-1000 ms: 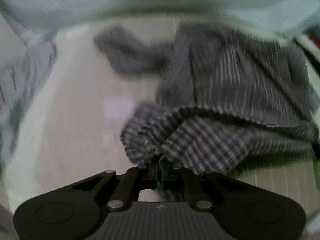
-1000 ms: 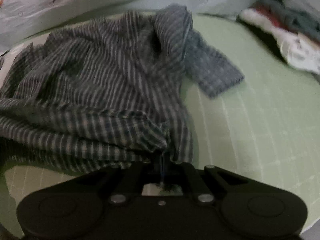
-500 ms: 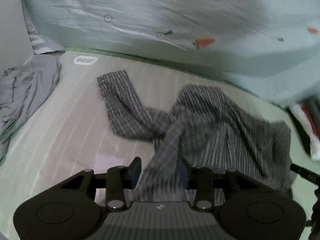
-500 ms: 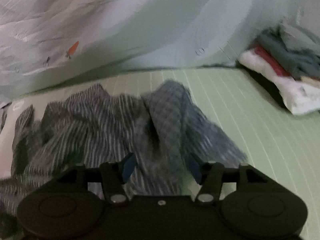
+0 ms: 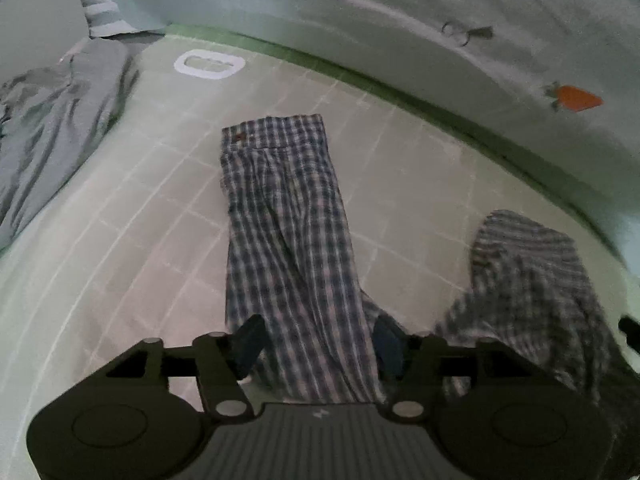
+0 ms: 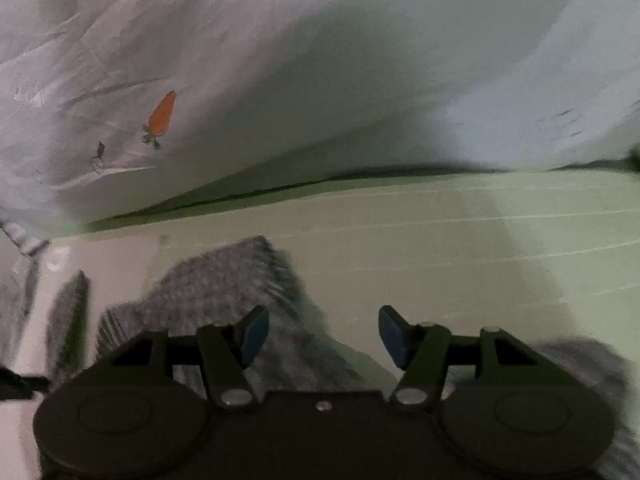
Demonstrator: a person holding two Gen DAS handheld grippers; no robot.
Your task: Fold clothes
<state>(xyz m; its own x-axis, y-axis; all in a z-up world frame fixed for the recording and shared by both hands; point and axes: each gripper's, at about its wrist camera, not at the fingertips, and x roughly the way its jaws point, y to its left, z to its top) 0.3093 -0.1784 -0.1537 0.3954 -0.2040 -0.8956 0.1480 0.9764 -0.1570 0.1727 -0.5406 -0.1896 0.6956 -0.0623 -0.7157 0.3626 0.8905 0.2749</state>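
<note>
While both grippers' jaws gape wide, a checked shirt [image 5: 288, 240] lies on the green gridded mat [image 5: 140, 240]; its white label [image 5: 209, 65] is unreadable.

The shirt [image 5: 288, 220] lies on the mat [image 5: 120, 240], 1 sleeve stretching ahead of the left gripper [image 5: 316, 346], between its parted jaws. A garment [image 5: 52, 120] lies far left; the quilt [image 5: 400, 20] lies behind the mat.

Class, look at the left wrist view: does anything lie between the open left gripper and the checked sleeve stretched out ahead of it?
Nothing visible does. The left gripper is open over the checked sleeve, which runs between its fingers across the green mat.
</note>
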